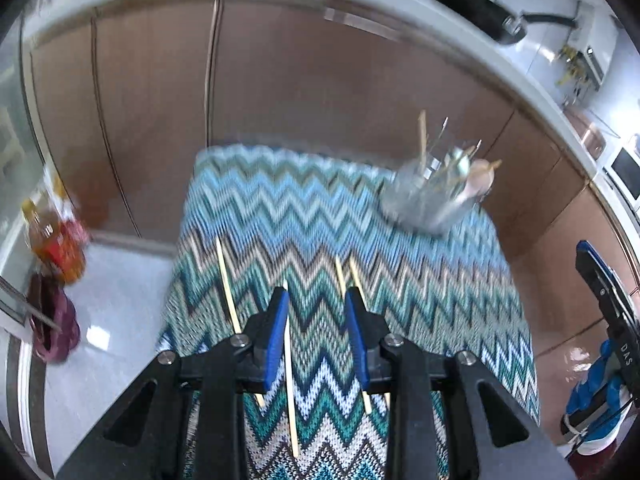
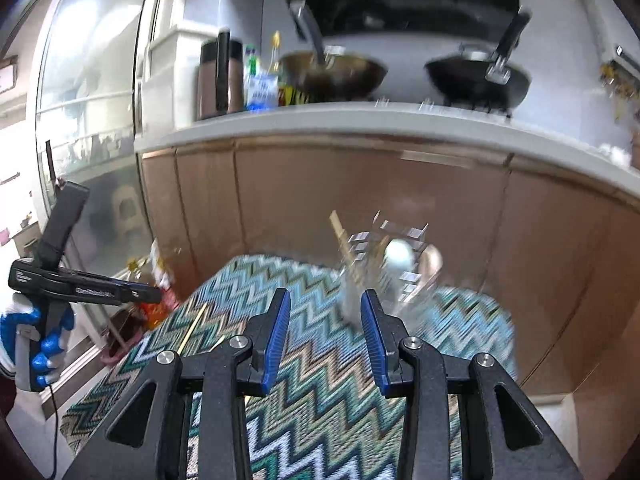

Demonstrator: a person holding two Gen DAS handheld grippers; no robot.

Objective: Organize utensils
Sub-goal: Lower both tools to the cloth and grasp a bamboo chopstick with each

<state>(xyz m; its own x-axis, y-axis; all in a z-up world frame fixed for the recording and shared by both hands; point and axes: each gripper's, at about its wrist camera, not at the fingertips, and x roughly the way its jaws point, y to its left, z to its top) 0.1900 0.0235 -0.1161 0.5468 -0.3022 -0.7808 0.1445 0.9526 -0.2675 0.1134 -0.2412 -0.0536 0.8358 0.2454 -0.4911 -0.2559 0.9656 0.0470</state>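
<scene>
Several pale wooden chopsticks [image 1: 289,364] lie on a zigzag-patterned cloth [image 1: 320,220]. My left gripper [image 1: 316,300] is open above them, one chopstick lying between its fingers and a pair [image 1: 347,276] by the right finger. A clear holder [image 1: 432,192] with chopsticks and spoons stands at the cloth's far right corner; it is blurred. My right gripper [image 2: 325,300] is open and empty, just in front of the holder [image 2: 384,268]. Two chopsticks [image 2: 192,328] show at the left of the right wrist view.
Brown cabinet doors [image 1: 320,80] stand behind the table under a white counter [image 2: 360,124] with two woks [image 2: 476,76] and bottles [image 2: 260,80]. Bottles and a bag [image 1: 56,248] sit on the floor at left. The left gripper [image 2: 80,284] shows at left in the right wrist view.
</scene>
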